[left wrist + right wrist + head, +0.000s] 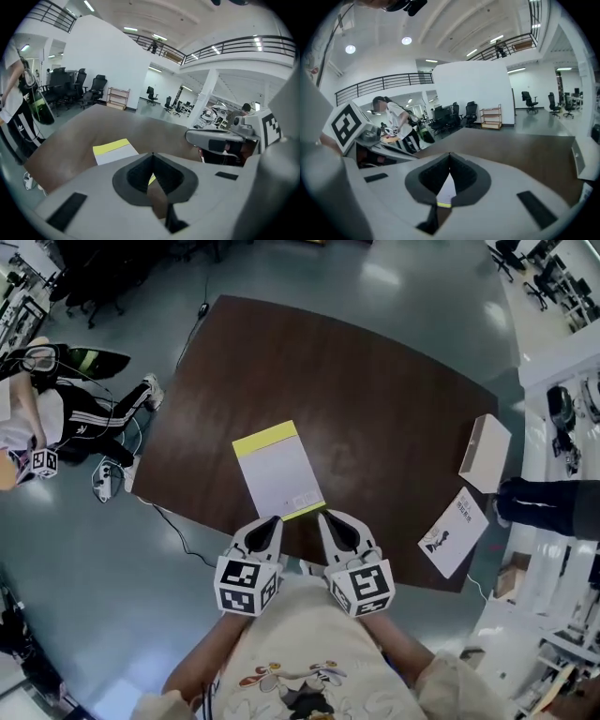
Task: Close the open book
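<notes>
White plastic tongs, both held in close to the person's chest over the near edge of the table [375, 399]. The left gripper [270, 521] has its jaws pinched together on nothing, and the right gripper [328, 517] is the same — tips meeting, empty. Just past their tips sits the book [278, 470], flat on the brown wood, pale cover up, with a yellow strip along its far edge and a sliver of yellow at the near one. It looks shut already, so the job reads as done. That would explain why both tools hang back off it instead of pressing down. Further out the tabletop is bare. Over at the right edge there's a cardboard box [485, 453] and a leaflet [455, 532] — neither seems part of this. Beyond that it's just grey floor [112, 549] and a bystander [56, 418] off to the left.
</notes>
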The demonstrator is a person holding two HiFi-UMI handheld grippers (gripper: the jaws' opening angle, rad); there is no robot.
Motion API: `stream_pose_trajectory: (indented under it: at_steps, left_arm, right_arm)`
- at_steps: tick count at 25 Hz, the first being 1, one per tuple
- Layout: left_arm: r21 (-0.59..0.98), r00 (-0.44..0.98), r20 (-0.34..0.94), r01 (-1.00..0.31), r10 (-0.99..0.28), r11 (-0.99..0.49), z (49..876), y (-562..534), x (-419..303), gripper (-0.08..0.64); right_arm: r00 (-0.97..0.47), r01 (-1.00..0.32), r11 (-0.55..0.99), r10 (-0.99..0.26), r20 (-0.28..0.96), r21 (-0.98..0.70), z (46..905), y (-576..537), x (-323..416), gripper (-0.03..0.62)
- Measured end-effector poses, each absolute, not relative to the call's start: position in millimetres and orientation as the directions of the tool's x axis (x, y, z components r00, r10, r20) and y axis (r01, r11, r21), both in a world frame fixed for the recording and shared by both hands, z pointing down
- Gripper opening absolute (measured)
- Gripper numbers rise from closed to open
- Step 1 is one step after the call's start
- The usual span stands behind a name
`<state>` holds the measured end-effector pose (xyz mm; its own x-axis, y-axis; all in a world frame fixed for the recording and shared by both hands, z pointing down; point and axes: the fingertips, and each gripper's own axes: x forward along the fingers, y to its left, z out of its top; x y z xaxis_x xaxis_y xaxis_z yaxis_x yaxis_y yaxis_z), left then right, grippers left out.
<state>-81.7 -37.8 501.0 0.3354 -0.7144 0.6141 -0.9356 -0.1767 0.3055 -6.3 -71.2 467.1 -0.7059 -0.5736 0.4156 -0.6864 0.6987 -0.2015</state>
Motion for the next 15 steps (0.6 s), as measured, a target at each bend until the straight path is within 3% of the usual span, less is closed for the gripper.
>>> stream_pose_trajectory:
  at_steps: [4, 15]
  left_arm:
    - [0.297, 0.348, 0.604, -0.933, -0.717, -0.202, 497, -49, -77, 0.006]
    - [0.305, 0.371, 0.586, -0.925, -0.720, -0.229, 494, -52, -70, 0.006]
  right_arm:
    - [-0.652, -0.733, 0.668, -0.637, 0.410, -0.128, 464, -80, 2, 0.005]
    - [-0.631, -0.760, 0.629, -0.651, 0.422, -0.164, 465, -81, 10, 0.005]
